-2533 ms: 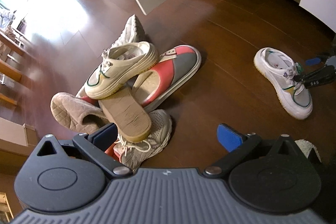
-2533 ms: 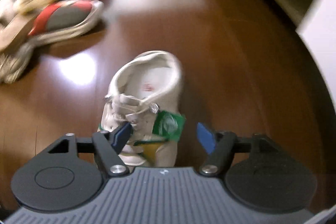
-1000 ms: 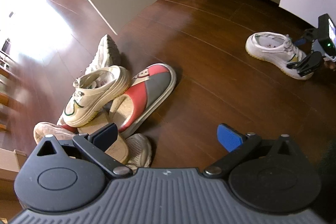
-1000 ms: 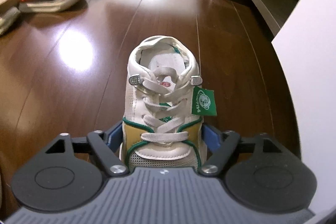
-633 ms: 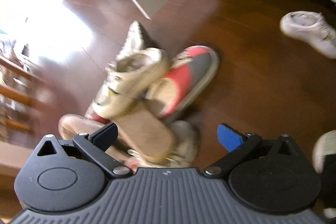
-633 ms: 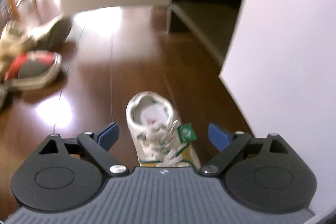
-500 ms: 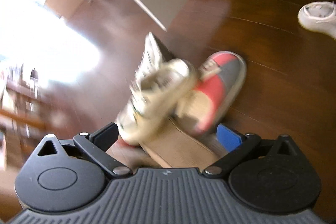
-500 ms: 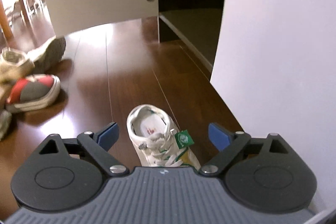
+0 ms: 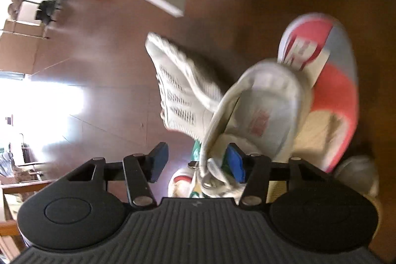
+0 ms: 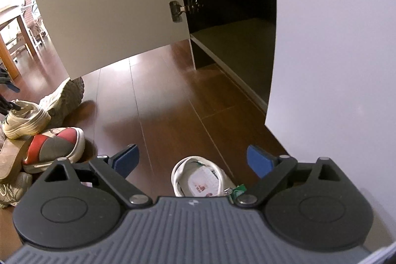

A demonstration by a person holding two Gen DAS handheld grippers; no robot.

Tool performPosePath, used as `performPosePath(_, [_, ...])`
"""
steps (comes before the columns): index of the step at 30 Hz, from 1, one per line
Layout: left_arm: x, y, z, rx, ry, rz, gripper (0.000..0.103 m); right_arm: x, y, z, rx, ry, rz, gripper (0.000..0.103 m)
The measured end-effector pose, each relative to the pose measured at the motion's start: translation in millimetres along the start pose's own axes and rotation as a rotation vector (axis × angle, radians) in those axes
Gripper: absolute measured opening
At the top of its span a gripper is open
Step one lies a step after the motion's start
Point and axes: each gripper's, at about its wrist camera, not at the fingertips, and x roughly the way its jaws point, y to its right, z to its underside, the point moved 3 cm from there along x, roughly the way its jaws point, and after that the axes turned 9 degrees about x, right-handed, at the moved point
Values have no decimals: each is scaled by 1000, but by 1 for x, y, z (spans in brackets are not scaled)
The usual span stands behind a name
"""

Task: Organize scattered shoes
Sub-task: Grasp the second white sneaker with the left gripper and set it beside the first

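Straddling the laced side wall of the cream backless sneaker (image 9: 257, 113) atop the shoe pile, left gripper (image 9: 196, 160) jaws not yet closed | right gripper (image 10: 191, 160) jaws spread wide above white green-tagged sneaker (image 10: 198, 181) on brown wooden floor (image 10: 168, 110)

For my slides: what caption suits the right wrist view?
Open right claw above a white sneaker, facing the open cabinet.

Glossy wood floor (image 10: 168, 110); mesh-cloth sneaker (image 9: 183, 90); matt white cabinet door (image 10: 104, 4).
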Motion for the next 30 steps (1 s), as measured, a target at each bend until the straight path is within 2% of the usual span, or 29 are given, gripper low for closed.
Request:
performPosePath(2, [12,-1,-2,-26,-26,54,18,3,1,3,13,-10,1,93])
performPosePath(6, [15,14,-3,32,-50,-25,15,7,4,8,47,-21,-6,93])
performPosePath(8, [8,17,-1,0,-60,-98,14,5,4,10,60,-20,-20,93])
performPosePath(11, [-11,18,2,-97,-92,-154,14,0,6,14,75,-10,-34,93])
performPosePath(16, [-61,9,21,-330,-97,-132,14,-18,13,19,124,14,-51,93])
performPosePath(20, [-122,-1,32,-588,-61,-19,11,-38,21,19,162,50,-68,93])
performPosePath(22, [-160,6,25,-724,-32,87,8,-46,23,19,178,65,-77,93])
performPosePath(24, [-176,22,14,-817,-12,193,8,-53,24,20,199,78,-88,93])
performPosePath(27, [-170,56,-14,-913,6,344,8,-62,22,26,238,83,-118,93])
performPosePath(30, [-137,100,-45,-999,-18,529,8,-72,20,35,254,75,-139,93])
